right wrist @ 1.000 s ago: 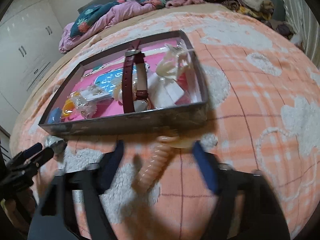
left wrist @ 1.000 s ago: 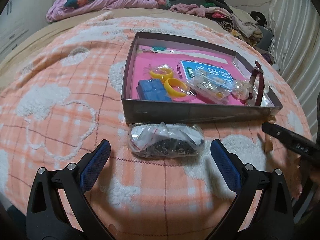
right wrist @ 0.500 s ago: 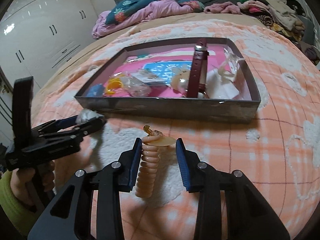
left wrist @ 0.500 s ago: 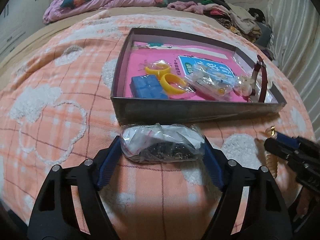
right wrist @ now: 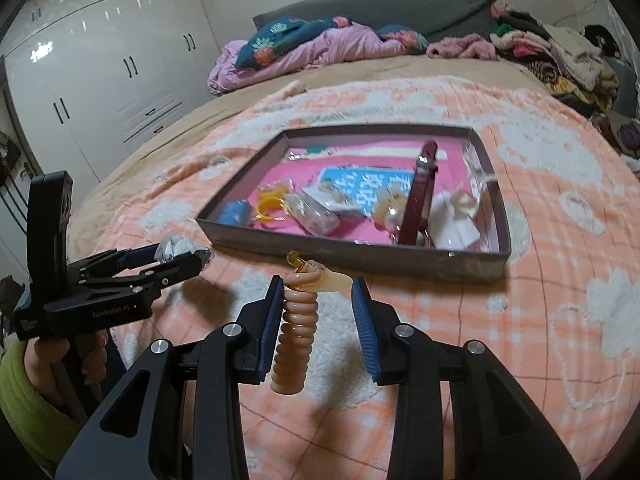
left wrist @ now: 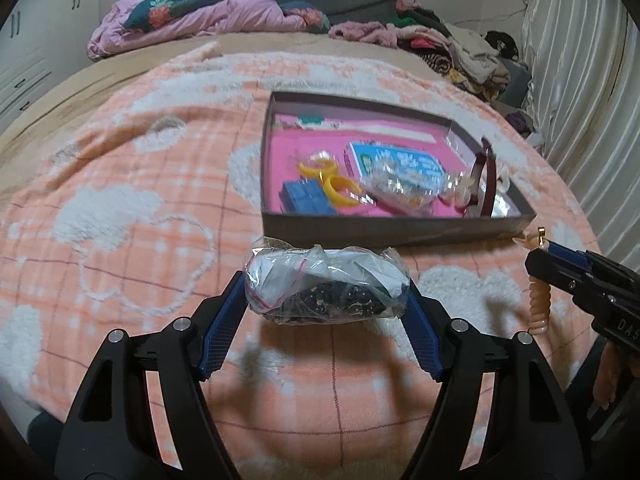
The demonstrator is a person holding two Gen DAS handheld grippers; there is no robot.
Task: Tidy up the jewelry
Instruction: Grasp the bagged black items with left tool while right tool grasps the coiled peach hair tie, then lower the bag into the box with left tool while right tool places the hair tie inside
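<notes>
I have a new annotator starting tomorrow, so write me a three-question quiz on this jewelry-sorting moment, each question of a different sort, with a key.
1. True or false: the left gripper holds a clear plastic bag of dark beads lifted off the blanket.
2. Multiple choice: what hangs between the right gripper's fingers?
A. a yellow bangle
B. a peach coiled hair tie with a gold clasp
C. a blue box
3. Fill in: the dark red watch strap lies inside the ______.

Key: 1 true. 2 B, the peach coiled hair tie. 3 the shallow cardboard box.
</notes>
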